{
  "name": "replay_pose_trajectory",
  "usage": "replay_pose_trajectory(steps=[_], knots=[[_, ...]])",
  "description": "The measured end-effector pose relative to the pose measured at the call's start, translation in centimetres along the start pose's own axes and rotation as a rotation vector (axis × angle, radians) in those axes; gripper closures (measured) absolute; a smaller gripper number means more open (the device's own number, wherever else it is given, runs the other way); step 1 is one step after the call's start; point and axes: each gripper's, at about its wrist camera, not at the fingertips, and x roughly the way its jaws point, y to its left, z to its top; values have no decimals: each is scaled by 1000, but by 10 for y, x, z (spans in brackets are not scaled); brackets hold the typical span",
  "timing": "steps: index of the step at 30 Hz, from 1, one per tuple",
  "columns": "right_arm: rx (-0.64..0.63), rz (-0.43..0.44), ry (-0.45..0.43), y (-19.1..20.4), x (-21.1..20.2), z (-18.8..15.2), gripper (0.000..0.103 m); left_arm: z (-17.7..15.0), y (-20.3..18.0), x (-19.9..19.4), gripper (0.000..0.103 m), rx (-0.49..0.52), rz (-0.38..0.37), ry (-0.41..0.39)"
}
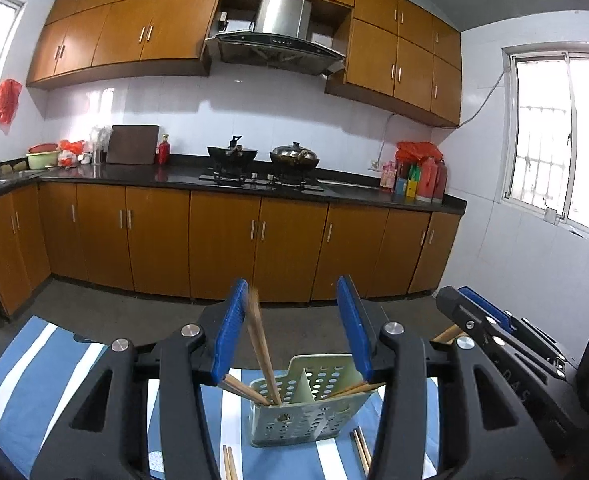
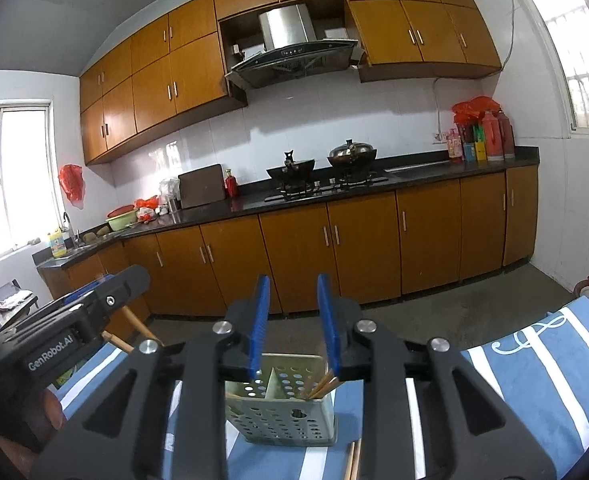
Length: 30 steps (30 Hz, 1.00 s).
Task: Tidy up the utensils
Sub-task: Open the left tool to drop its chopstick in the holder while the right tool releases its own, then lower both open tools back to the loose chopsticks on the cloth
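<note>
A pale green perforated utensil holder [image 1: 306, 416] with a middle divider stands on a blue and white striped cloth [image 1: 30, 380]. It also shows in the right wrist view [image 2: 290, 412]. Wooden chopsticks [image 1: 260, 344] stand in its left compartment and lean by my left gripper's left pad. More chopsticks [image 1: 354, 389] lean out of the right compartment. My left gripper [image 1: 294, 320] is open above the holder, holding nothing. My right gripper [image 2: 293, 316] is open and empty above the holder, with chopsticks [image 2: 321, 388] beside its right pad. Loose chopsticks [image 1: 361, 454] lie on the cloth.
Another pair of chopsticks [image 1: 229, 464] lies on the cloth in front of the holder. The right gripper's body [image 1: 506, 340] is close on the right in the left wrist view. Wooden kitchen cabinets [image 1: 222, 240] and a stove with woks [image 1: 262, 160] stand across the floor.
</note>
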Motion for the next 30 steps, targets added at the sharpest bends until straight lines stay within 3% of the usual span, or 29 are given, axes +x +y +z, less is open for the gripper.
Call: replay_pose_trajectory(steps=[8, 12, 15, 21, 25, 30], knots=[[-18, 7, -47, -4, -48, 3, 73, 11, 6, -33, 57, -21, -6, -46], [-13, -12, -19, -16, -76, -15, 71, 1, 17, -61, 55, -11, 17, -31], [-13, -54, 61, -30, -84, -44, 70, -17, 28, -72, 54, -4, 53, 13], [38, -107, 343, -55, -66, -125, 71, -87, 63, -74, 53, 12, 149, 185], [105, -85, 510, -58, -53, -177, 84, -135, 78, -68, 53, 18, 191, 303], [136, -59, 600, -45, -42, -209, 87, -164, 88, -68, 53, -25, 190, 380]])
